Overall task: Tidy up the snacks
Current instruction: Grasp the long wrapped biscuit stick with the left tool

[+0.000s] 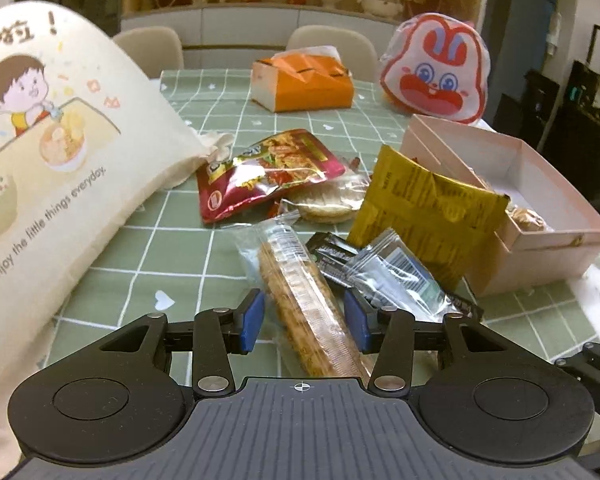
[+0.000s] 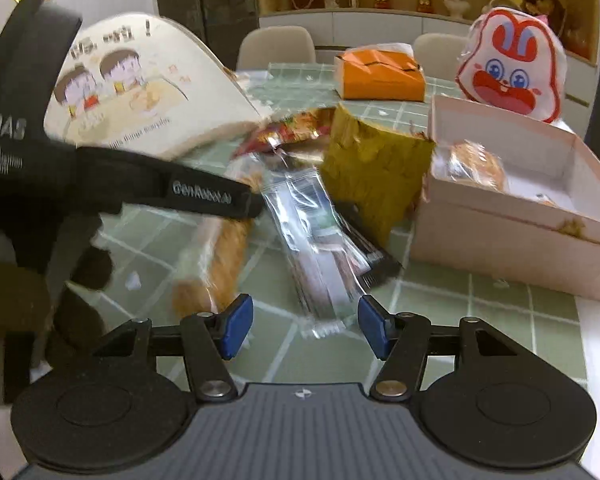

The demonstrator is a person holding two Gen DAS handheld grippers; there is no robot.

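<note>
Snacks lie scattered across a green grid-patterned tablecloth (image 1: pixel 188 248) beside one pale pink open box (image 1: pixel 540 216). From the left, one cream cartoon-printed drawstring bag (image 1: pixel 60 152) slumps across the table edge; next comes one red snack pouch (image 1: pixel 268 172), partly overlapping one clear-wrapped round biscuit (image 1: pixel 328 204). In the middle, one long clear-wrapped cracker stack (image 1: pixel 300 296) lies lengthwise between the two blue pads of the left gripper (image 1: pixel 304 320), whose fingers stand apart on either side of the pack; whether they press it cannot be told. Just right of it lie one black sachet (image 1: pixel 332 254) and one clear sachet (image 1: pixel 396 276), overlapping, with one yellow packet (image 1: pixel 428 208) leaning against the box wall. At least one wrapped snack (image 1: pixel 526 218) already sits inside the box. Behind, one orange tissue box (image 1: pixel 304 80) and one rabbit-face pouch (image 1: pixel 436 68) stand at the far end, before two pale chairs (image 1: pixel 328 40). In the blurred right wrist view, the right gripper (image 2: pixel 306 326) hovers with fingers spread wide and holding nothing, above the clear sachet's near end, the left gripper's black body crossing the frame's left side.
</note>
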